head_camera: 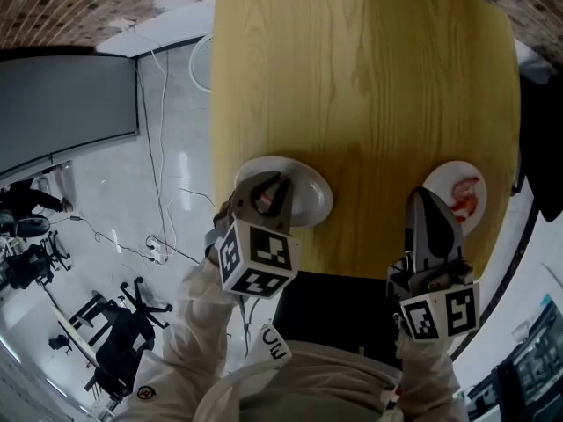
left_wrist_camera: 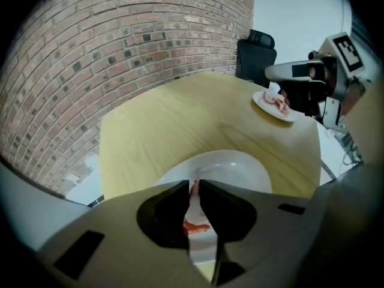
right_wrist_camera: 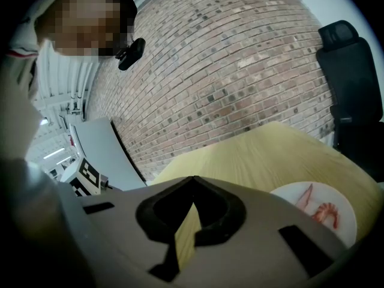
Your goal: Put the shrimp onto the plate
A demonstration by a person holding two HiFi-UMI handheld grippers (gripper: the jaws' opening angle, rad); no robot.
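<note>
We see the left tongs (left_wrist_camera: 193, 183) clenched on a shrimp (left_wrist_camera: 195, 227), a pink and red piece caught in the narrow slit between the jaws. They hang over a white plate (head_camera: 312, 196), which sits at the near left edge of the yellow wooden surface (head_camera: 369, 86), in the lower middle of the head view. The left tongs slant up and to the right in that frame, the marker cube (head_camera: 255, 258) behind them. The left forearm, in a pale sleeve (head_camera: 189, 341), rises from the bottom left.

The right tongs (right_wrist_camera: 193, 179) are clenched too, jaw tips meeting with nothing between them. In the head view they point straight up the frame from the lower right. Their tip is just beside the left rim of a second plate (head_camera: 440, 178), which holds more shrimp (head_camera: 466, 196). The two plates lie well apart along the near edge of the surface.
</note>
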